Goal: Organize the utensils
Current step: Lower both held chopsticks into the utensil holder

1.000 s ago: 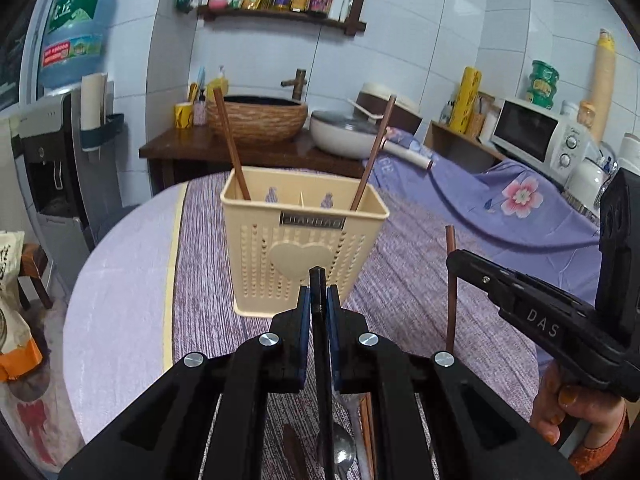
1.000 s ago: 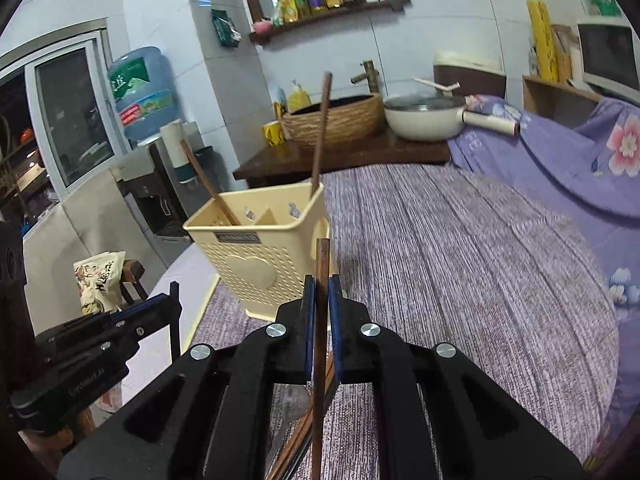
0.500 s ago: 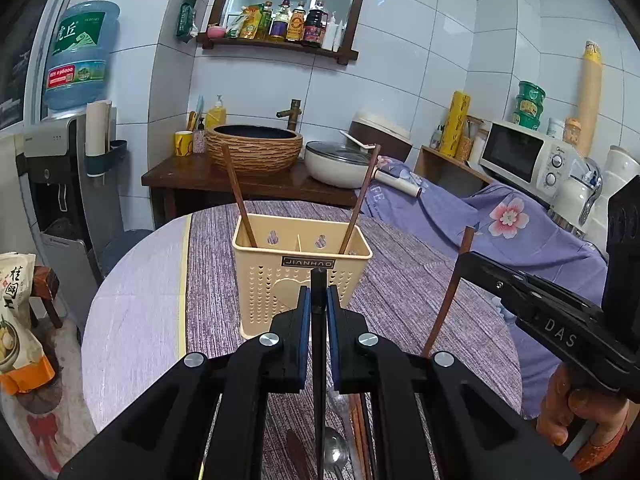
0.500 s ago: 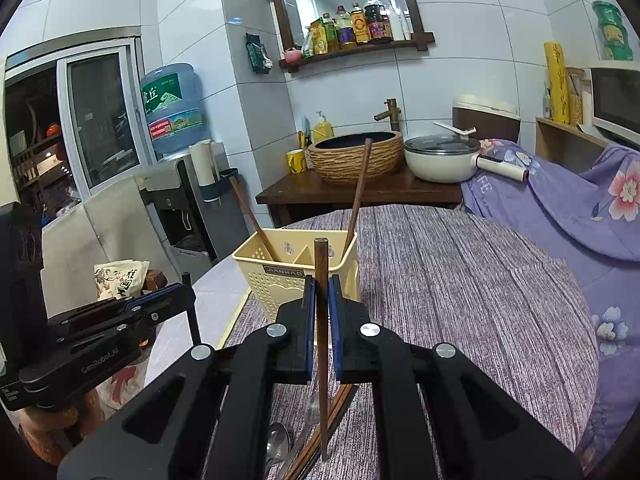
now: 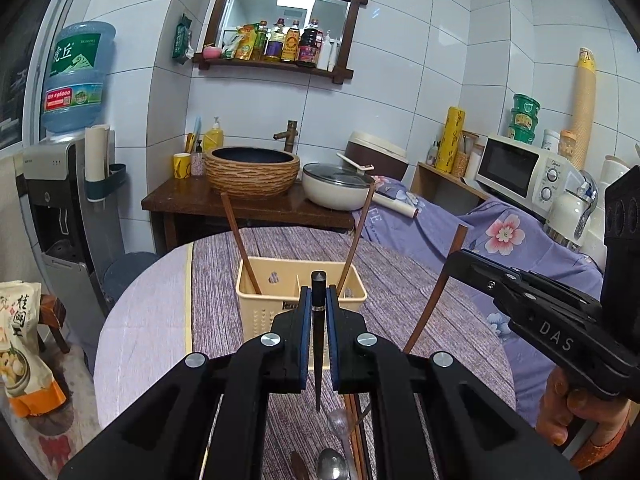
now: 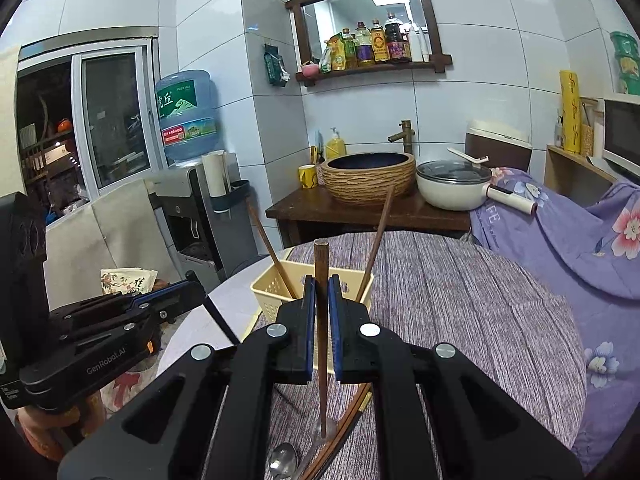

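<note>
- Left gripper (image 5: 319,300): jaws closed on a black chopstick (image 5: 318,344), held near its top end and close to upright; the lower tip hangs free above the table.
- Change over the last second, left view: the cream caddy (image 5: 256,316) sat large and close in front of the jaws a second ago; now it sits lower and smaller, with its open top on show. Reading: the left gripper has risen with the chopstick and cleared the table.
- Caddy: stands on the striped purple table runner (image 5: 400,284), just beyond both grippers. Two brown chopsticks already lean in it, one in the left compartment (image 5: 240,246), one on the right (image 5: 356,236). Neither has shifted across the frames.
- Loose items: a metal spoon (image 5: 330,466) and more chopsticks (image 5: 356,432) lie on the runner beneath the left gripper, not yet sorted.
- Right gripper (image 6: 321,296): jaws clamped on a brown chopstick (image 6: 321,336), also about upright, top end poking above the pads. In the left view the same stick slants down from the right gripper and is off the table.
- Change, right view: the caddy has likewise dropped lower in frame, so the right gripper has lifted too.
- Judgement: both picks look complete and the carry has begun. Next each stick needs its lower tip brought over a caddy compartment, then lowered and released. Risk: the leaning chopsticks partly block the openings.
</note>
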Tool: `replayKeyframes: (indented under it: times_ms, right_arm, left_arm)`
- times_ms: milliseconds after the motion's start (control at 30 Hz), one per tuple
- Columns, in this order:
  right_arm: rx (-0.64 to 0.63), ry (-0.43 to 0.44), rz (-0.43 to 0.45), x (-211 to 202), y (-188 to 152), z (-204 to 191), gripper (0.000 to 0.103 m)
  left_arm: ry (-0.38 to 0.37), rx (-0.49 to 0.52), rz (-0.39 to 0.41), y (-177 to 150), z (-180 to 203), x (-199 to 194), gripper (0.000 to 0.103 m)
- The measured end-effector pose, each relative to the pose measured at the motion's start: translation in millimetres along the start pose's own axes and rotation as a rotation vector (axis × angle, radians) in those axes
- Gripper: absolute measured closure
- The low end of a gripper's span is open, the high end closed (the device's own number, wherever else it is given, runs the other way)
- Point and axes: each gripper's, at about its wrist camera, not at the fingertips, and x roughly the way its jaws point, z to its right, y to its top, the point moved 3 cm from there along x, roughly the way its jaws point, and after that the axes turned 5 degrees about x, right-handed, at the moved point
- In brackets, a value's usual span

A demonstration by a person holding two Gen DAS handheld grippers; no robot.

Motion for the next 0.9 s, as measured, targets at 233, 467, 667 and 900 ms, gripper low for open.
replayKeyframes:
  times_ms: [233,467,667,900]
  right_arm:
    - [-0.015,0.018,0.034,-1.1,45.1,-7.5,0.096]
    - [-0.014,0.023,0.098,-3.2,105.9,-16.2,0.096]
    - [-0.035,0.003,0.153,6.6,149.2,-27.5,0.096]
    - [-0.023,-0.042,0.132,47.9,142.2,-17.2,0.096]
  left_arm:
    - [-0.008,0.013,0.045,45.4,-1.5,-9.5,0.096]
    - [0.039,0.017,0.139,115.9,-8.2,-25.8,0.096]
    - [0.103,0.000,0.175,158.2,-15.1,-11.9,0.096]
    - [0.147,-0.021,0.114,143.5,-24.3,36.2,0.096]
